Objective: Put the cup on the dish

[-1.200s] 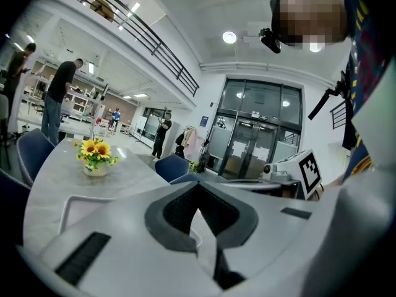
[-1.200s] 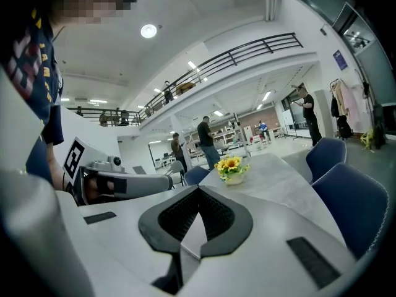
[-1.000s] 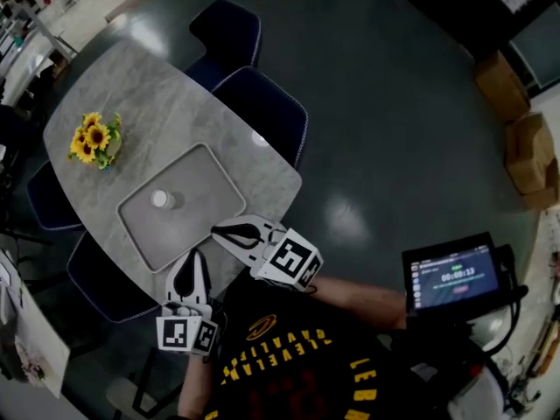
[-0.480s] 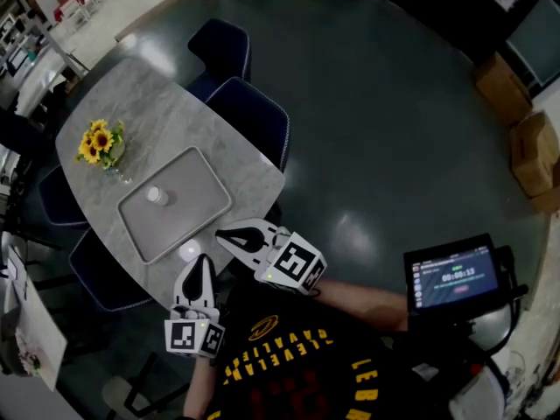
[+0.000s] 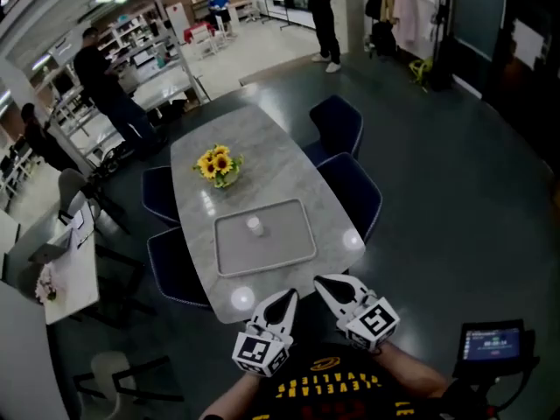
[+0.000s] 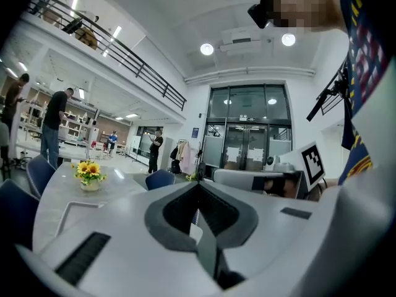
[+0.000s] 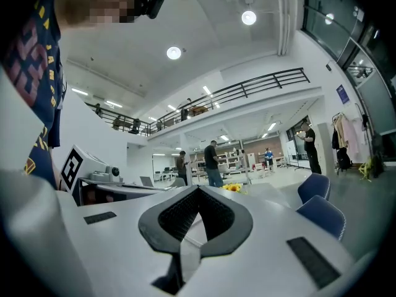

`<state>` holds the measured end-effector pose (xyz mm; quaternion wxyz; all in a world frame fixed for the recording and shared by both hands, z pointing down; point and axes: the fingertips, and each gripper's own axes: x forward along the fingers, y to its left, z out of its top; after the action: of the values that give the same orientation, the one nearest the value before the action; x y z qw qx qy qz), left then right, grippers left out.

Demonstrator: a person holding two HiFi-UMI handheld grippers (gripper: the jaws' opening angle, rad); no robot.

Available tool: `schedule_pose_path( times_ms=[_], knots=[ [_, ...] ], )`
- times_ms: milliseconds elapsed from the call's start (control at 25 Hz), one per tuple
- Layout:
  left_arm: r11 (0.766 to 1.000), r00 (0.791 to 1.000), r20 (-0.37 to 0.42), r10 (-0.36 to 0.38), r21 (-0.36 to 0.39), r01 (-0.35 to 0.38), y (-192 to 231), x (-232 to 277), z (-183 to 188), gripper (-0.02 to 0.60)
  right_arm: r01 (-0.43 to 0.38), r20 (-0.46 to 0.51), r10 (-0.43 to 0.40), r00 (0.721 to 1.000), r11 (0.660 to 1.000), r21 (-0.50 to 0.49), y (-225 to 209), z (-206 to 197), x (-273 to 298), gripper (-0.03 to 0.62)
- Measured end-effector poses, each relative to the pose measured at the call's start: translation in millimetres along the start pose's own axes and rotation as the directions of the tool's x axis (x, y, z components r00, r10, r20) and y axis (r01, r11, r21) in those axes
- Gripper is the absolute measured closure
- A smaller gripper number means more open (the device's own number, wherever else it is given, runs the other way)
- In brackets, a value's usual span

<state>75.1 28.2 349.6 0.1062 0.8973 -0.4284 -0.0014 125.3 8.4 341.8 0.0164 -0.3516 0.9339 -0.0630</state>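
Both grippers are hanging level just short of the near end of the table (image 5: 289, 169), close to the person's body, which reads as a waiting pose rather than a reach. The left gripper (image 5: 287, 297) is keeping its jaws pressed together with nothing between them, and the right gripper (image 5: 324, 283) is doing the same, so neither is carrying anything.

The cup (image 5: 255, 226) is standing upright ahead of both grippers and well apart from them, a little to the left of the left one. It is sitting inside the rimmed tray (image 5: 284, 248), which is probably serving as the dish. From this far off I cannot tell whether anything smaller is lying under it.

The sunflowers (image 5: 219, 164) are sitting beyond the tray, out of the working path. Blue chairs (image 5: 354, 195) are flanking the table on the right gripper's side. Either pair of jaws would need to part before closing on the cup.
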Motion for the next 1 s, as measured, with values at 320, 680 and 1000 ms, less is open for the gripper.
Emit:
schedule_pose_path(
  times_ms=[320,680,1000],
  knots=[
    [0.998,0.998,-0.017,0.069,0.014,-0.068,15,-4,-8,0.58,-0.084,-0.003,0.084,0.996,0.996,0.035,4,-12,20,0.586],
    [0.993,0.994,-0.016,0.111,0.03,-0.111,13,-5,-26,0.58,-0.123,-0.002,0.123,0.992,0.992,0.009,1,-32,19,0.586],
    [0.992,0.992,0.007,0.124,0.037,-0.125,24,-8,-16,0.58,-0.124,0.0,0.124,0.992,0.992,-0.021,9,-15,30,0.586]
  ],
)
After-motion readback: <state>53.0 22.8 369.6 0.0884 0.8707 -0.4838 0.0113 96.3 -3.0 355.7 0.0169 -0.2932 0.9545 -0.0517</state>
